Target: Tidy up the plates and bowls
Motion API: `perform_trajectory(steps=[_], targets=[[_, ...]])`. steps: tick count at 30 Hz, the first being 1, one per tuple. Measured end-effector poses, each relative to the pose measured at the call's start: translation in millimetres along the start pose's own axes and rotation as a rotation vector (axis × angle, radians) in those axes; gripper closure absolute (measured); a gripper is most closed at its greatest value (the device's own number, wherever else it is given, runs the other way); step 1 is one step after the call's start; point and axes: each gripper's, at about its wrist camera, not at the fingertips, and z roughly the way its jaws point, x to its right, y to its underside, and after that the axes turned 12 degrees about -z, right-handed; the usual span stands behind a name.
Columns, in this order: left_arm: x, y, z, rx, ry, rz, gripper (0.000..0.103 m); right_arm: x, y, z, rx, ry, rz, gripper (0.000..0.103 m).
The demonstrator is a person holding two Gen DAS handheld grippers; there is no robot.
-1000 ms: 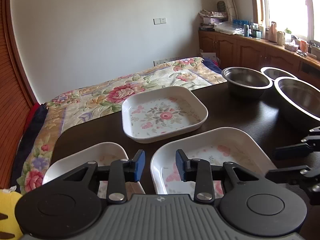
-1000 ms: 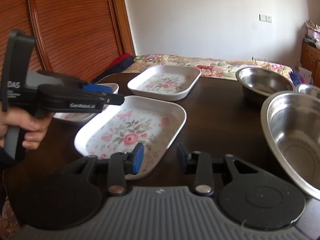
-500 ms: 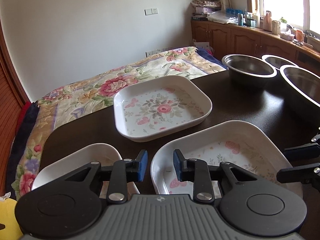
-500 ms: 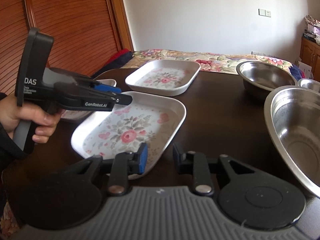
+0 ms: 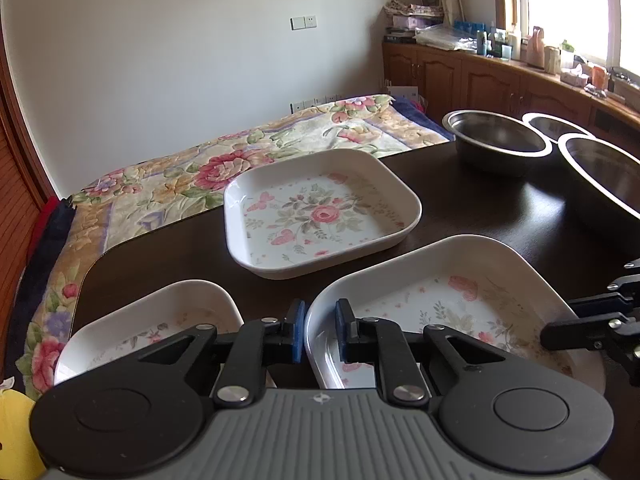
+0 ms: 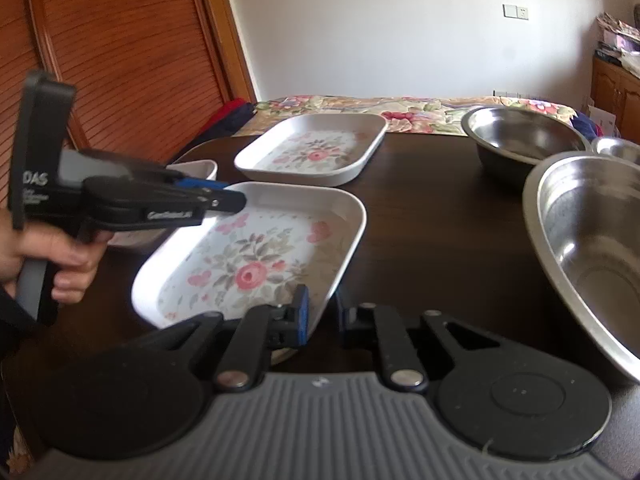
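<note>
Both grippers, left [image 5: 318, 330] and right [image 6: 320, 316], straddle opposite rims of the near floral plate [image 6: 256, 256] on the dark table [image 6: 432, 216], jaws narrowly apart; they should clamp evenly, I'd say, before lifting level.

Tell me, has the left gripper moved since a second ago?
Yes. The left gripper has closed in on the near floral plate's left rim, judged against the far floral plate; its fingers now straddle the rim.
</note>
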Motion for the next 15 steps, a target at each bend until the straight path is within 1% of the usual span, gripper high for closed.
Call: perform_trajectory(steps=[10, 15], targets=[[-2.4, 0.0, -23.5, 0.051, 0.031, -0.064, 0.089, 7.4, 1.3, -6.1, 0.025, -0.019, 0.05, 0.093], [-0.4, -1.5, -36.8, 0.071, 0.031, -0.069, 0.089, 8.9, -0.9, -11.2, 0.046, -0.027, 0.058, 0.094]])
